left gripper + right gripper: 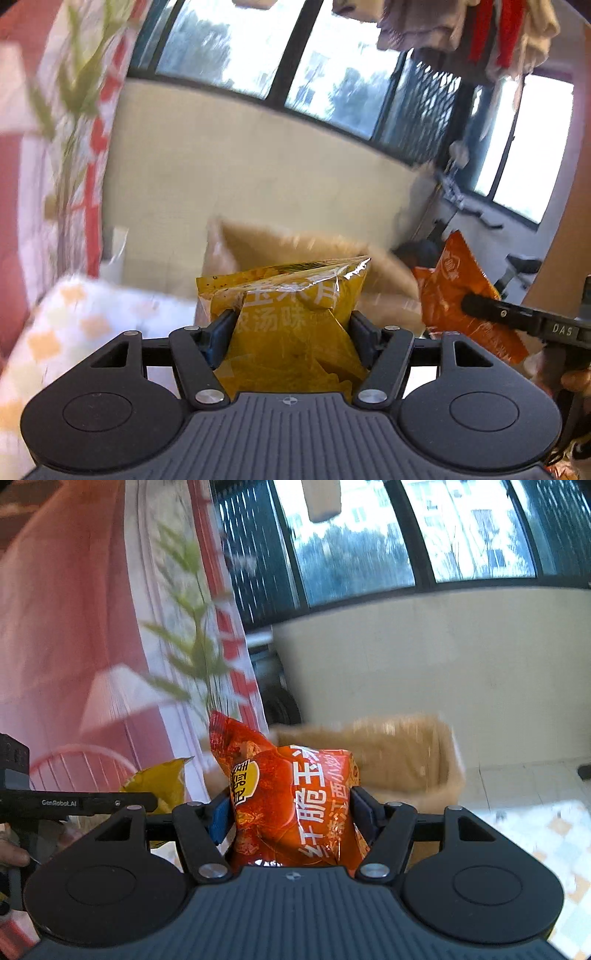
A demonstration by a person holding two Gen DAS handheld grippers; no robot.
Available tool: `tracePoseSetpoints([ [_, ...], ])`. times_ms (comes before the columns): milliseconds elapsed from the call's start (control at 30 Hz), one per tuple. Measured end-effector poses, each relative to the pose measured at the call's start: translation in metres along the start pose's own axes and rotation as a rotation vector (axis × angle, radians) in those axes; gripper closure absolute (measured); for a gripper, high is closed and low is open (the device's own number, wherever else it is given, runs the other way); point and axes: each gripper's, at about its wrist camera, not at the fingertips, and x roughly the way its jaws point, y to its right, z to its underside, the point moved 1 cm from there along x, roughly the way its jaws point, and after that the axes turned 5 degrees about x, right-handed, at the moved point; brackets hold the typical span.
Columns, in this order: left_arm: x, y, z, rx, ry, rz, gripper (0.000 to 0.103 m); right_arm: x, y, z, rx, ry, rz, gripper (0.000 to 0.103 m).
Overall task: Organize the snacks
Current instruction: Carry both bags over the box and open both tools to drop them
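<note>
Windowed room [369,554], cardboard box [406,757], left tongs [291,328] gripping yellow bag [295,317], right tongs [291,808] gripping orange bag [295,801]

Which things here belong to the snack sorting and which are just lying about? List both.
Job:
yellow snack bag, clamped in left gripper
orange snack bag, clamped in right gripper
cardboard box

Lying about:
plant
hanging clothes
checked cloth
</note>
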Motion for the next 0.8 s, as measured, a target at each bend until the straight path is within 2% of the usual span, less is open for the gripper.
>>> tracePoseSetpoints([
  [167, 0.021, 0.019, -0.040, 0.073, 0.062, 0.022, 0.035, 0.008, 0.003, -0.033, -0.004, 0.073, -0.016, 0.037],
  [333, 0.069, 0.027, -0.064, 0.090, 0.065, 0.002, 0.035, 0.052, 0.028, -0.052, 0.043, 0.077, 0.011, 0.037],
  [500, 0.123, 0.027, -0.076, 0.091, 0.008, -0.034, 0.035, 0.097, 0.058, -0.053, 0.099, 0.057, 0.076, 0.037],
  [633, 0.155, 0.028, -0.072, 0.108, -0.034, -0.044, 0.034, 0.119, 0.076, -0.043, 0.155, 0.017, 0.121, 0.035],
  [767, 0.171, 0.025, -0.066, 0.108, -0.080, -0.076, 0.025, 0.125, 0.084, -0.033, 0.172, -0.025, 0.154, 0.030],
  [800, 0.169, 0.020, -0.065, 0.098, -0.084, -0.082, 0.023, 0.125, 0.085, -0.031, 0.171, -0.035, 0.160, 0.027],
])
